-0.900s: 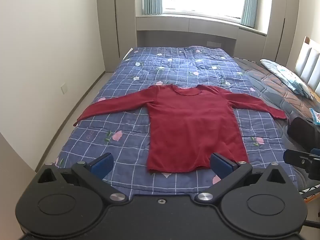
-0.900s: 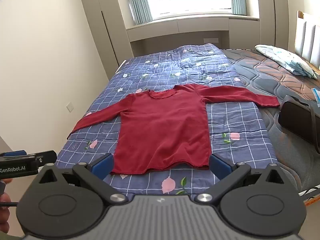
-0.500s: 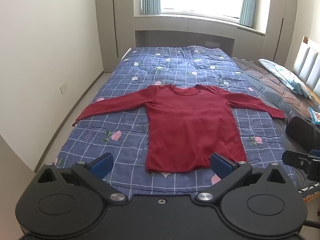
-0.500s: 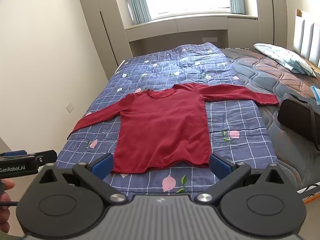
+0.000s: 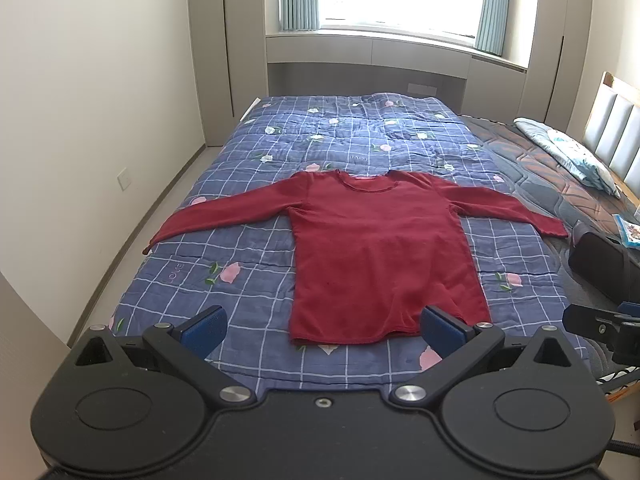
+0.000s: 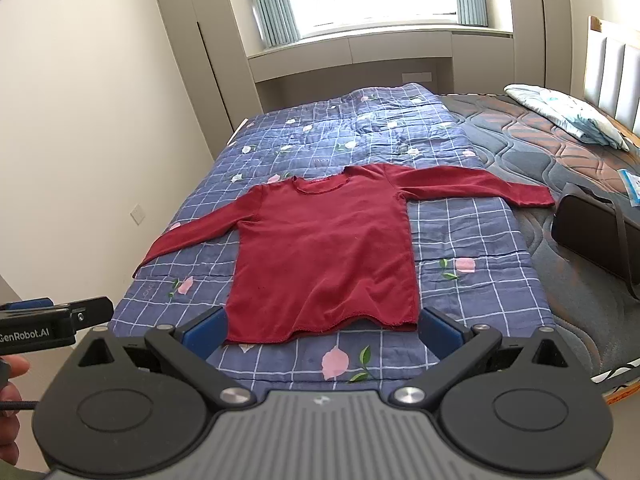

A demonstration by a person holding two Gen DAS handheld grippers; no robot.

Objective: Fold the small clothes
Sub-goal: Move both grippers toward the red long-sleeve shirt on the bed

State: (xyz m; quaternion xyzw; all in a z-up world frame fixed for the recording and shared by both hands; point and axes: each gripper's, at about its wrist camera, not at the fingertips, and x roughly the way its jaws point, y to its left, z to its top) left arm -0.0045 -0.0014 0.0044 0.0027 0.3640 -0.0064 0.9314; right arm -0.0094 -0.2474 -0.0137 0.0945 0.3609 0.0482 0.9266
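Note:
A red long-sleeved shirt point(image 5: 376, 248) point(image 6: 324, 256) lies flat and face up on a blue checked quilt point(image 5: 248, 248) point(image 6: 472, 236), sleeves spread out to both sides, hem nearest me. My left gripper point(image 5: 322, 326) hovers before the hem, open, with nothing between its blue pads point(image 5: 202, 326). My right gripper point(image 6: 322, 326) is likewise open and empty, short of the hem. Neither touches the cloth. The left gripper's tip point(image 6: 86, 308) shows at the left edge of the right wrist view; the right gripper's tip point(image 5: 592, 322) shows at the right edge of the left wrist view.
A dark bag point(image 5: 600, 264) point(image 6: 592, 232) sits on the bare mattress point(image 6: 532, 148) right of the quilt. A pillow point(image 6: 564, 114) lies by the headboard. A wall point(image 5: 80, 120) runs close along the bed's left side; a window bench point(image 5: 368, 50) stands beyond.
Both views have crept slightly closer to the bed and tipped a little; the shirt has not moved and both grippers stay open.

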